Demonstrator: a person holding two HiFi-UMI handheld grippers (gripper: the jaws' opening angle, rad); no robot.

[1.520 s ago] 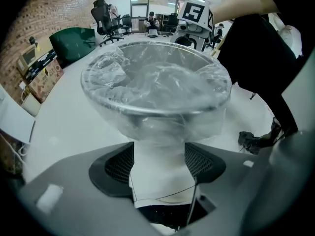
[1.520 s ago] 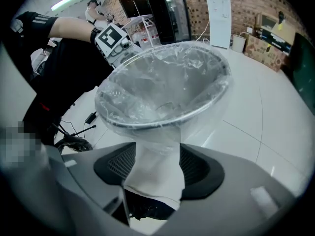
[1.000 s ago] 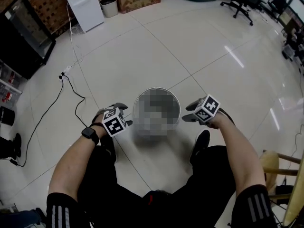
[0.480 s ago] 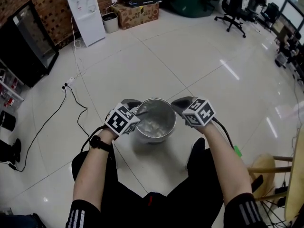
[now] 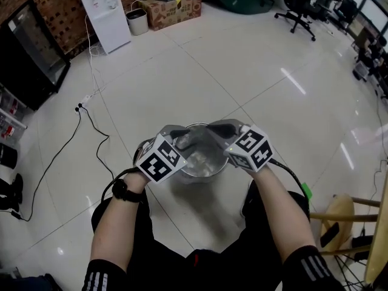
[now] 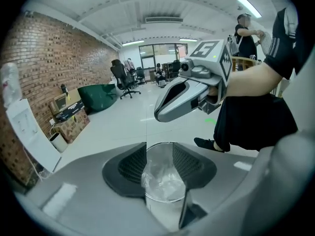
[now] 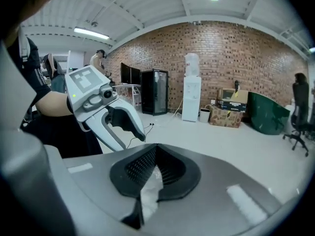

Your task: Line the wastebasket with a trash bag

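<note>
1. Two grippers hung over the bin (image 5: pixel 209 170), which stood on the tiled floor (image 5: pixel 254 71) just in front of the person's legs.
2. Right gripper (image 7: pixel 153 173): jaws together, clamped on a fold of the whitish clear bag (image 7: pixel 149 194). The film hung down from between the pads.
3. Left gripper (image 6: pixel 160 163): jaws apart, and they had just been closing. The bin's mouth showed through the gap with crumpled film inside it. The pads pressed on nothing that could be made out.
4. Head view: both tips sat above the far half of the bin, the left over its left side and the right nearer the middle. They were near each other.
5. Most of the bag lay bunched inside the bin.
6. A black watch (image 5: pixel 120 191) was on the left wrist.
7. Surroundings, all well apart from the bin:
   - a white cooler (image 5: pixel 103 11) stood against the brick wall (image 5: pixel 54 5);
   - a cardboard box (image 5: pixel 173 8) and a small pail (image 5: pixel 136 22) stood beside it;
   - a black cable (image 5: pixel 79 132) ran across the floor at left;
   - a chair (image 5: pixel 297 8) stood at the far right.
</note>
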